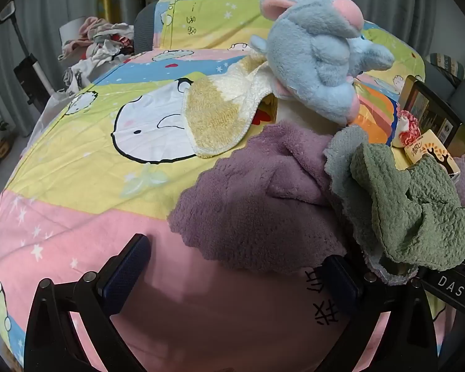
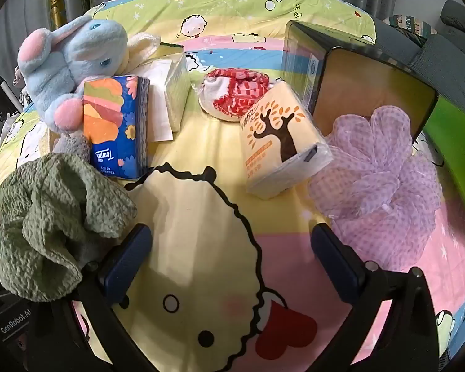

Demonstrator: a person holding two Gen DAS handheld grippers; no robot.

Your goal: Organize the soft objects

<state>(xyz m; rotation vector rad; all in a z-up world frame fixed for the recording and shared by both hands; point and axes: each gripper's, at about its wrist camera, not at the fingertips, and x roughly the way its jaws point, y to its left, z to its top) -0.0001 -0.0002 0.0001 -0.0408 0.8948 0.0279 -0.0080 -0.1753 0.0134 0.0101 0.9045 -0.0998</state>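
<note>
A purple towel (image 1: 257,204) is shown only in the left view, beyond the left gripper's (image 1: 232,276) parted, empty fingers (image 1: 125,274), while the right gripper's (image 2: 232,266) stand equally apart

bare bedsheet (image 2: 201,217) ahead; green towel (image 2: 55,217) and mesh pouf (image 2: 384,186) flank it.

Black hand-held gripper (image 2: 231,257), navy textured pads (image 2: 125,259)

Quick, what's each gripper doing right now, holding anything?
Left gripper: open, holding nothing, over the bedsheet.
Right gripper: open, holding nothing.
</note>
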